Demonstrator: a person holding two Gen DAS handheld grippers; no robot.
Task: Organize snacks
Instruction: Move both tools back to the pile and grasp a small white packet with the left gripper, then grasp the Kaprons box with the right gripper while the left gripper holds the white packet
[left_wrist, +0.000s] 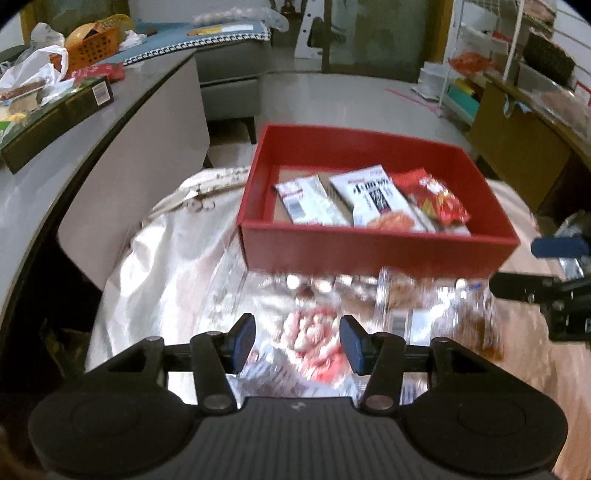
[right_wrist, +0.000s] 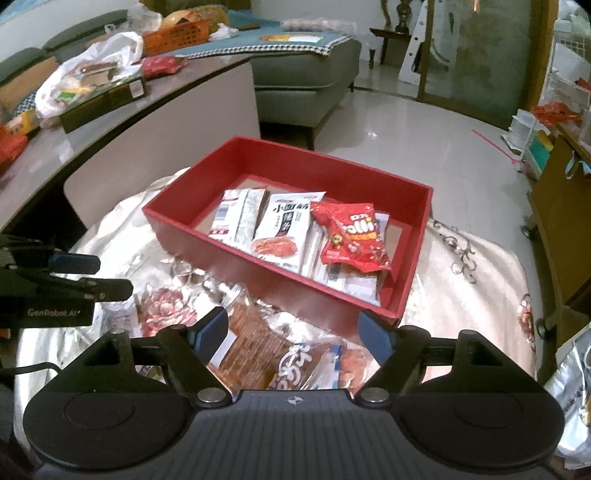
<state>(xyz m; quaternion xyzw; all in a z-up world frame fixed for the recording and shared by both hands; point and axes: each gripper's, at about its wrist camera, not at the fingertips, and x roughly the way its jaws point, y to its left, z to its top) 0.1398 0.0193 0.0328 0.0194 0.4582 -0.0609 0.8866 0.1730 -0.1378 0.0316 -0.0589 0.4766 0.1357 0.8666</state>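
My right gripper (right_wrist: 291, 328) hangs spread and empty over the loose snack packets (right_wrist: 273, 354); my left gripper (left_wrist: 297, 341) is also released. The red box (right_wrist: 417, 251) lies just beyond. Crinkly overlapping wrappers could slip, or I might pinch two together.

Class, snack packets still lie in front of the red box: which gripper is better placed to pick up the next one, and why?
Probably the right gripper: its open jaws frame the orange snack packet sharply, beside the red box. The left gripper overlooks only blurred packets.
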